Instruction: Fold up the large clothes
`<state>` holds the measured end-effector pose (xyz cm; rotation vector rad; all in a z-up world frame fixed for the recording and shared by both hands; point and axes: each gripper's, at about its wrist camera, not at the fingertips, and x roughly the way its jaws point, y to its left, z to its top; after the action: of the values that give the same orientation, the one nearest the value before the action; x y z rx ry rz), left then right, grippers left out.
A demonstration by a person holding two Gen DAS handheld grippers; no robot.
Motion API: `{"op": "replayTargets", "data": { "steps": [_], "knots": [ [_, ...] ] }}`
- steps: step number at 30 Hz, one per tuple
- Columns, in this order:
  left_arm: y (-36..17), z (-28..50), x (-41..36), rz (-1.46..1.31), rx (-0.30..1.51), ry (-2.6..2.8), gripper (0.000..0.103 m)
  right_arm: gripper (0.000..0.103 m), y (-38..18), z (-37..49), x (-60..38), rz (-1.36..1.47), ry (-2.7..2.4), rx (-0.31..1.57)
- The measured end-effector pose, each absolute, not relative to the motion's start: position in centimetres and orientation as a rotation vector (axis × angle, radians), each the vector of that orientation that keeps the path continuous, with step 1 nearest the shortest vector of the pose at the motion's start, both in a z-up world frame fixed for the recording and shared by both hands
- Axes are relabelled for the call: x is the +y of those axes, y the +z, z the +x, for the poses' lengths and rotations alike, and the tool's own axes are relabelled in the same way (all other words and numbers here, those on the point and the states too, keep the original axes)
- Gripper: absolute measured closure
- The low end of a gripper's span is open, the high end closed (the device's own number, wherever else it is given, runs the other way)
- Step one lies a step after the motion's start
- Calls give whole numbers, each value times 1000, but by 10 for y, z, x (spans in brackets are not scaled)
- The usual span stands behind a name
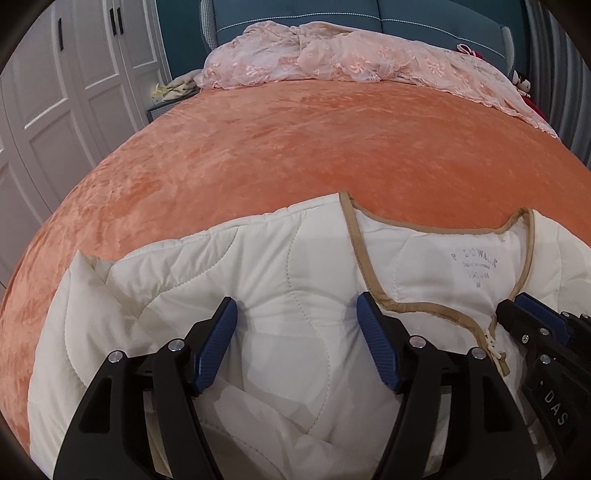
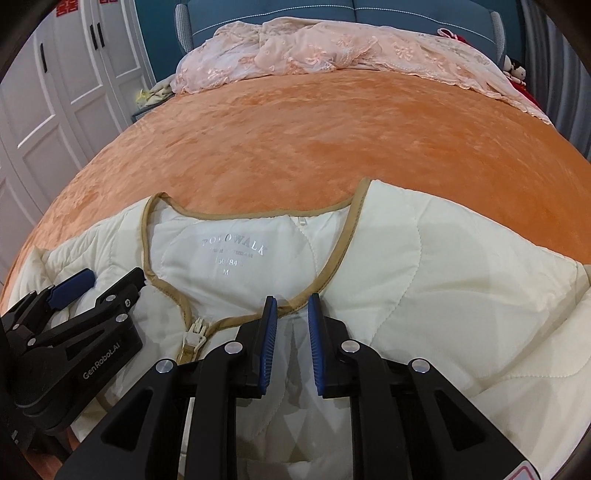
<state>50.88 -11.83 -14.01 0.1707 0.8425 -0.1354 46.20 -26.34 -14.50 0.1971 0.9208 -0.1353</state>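
Two hand-held grippers hang low over one cream quilted jacket [image 1: 288, 280] that lies spread on the near end of one bed, its tan-trimmed neckline [image 2: 243, 221] turned toward the far end and the printed size label inside the collar showing. On the left, the left hand-held gripper [image 1: 297, 314] has its two blue-padded fingers set wide apart, both tips resting on or just above the jacket's left chest panel with nothing pinched between them; one finger sits just beside the tan trim. On the right, the right hand-held gripper [image 2: 292, 306] has its two fingers drawn much closer together, with a narrow gap left between the pads, right at the tan edge where the neckline dips toward the front; whether a fold of fabric is actually nipped there cannot be told. One zipper pull [image 2: 194, 338] lies at the bottom of the neckline, between the two grippers. An orange plush bedspread [image 1: 295, 147] covers the bed beyond the jacket. At the far end one pink lace cover [image 1: 332, 59] lies bunched against a teal headboard [image 2: 295, 9]. White wardrobe doors [image 1: 55, 92] stand to the left of the bed.
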Motion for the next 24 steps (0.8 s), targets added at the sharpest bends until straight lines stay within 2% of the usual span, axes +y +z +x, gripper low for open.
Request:
{"op": "replayTargets", "data": {
  "steps": [16,20,23,24],
  "knots": [
    [-141,509,-118,171,815,-106,30,90,-147,464,-267,226,-133,891],
    [-140,508,-115,159,802,-81,25,91,-147,461,-268,234,-130,875],
    [-131,501,-103,121,769,-2,25,103,-135,446,-275,253,-208,799],
    [-124,495,-93,79,753,38,25,103,-125,432,-281,271,-283,730]
  ]
}}
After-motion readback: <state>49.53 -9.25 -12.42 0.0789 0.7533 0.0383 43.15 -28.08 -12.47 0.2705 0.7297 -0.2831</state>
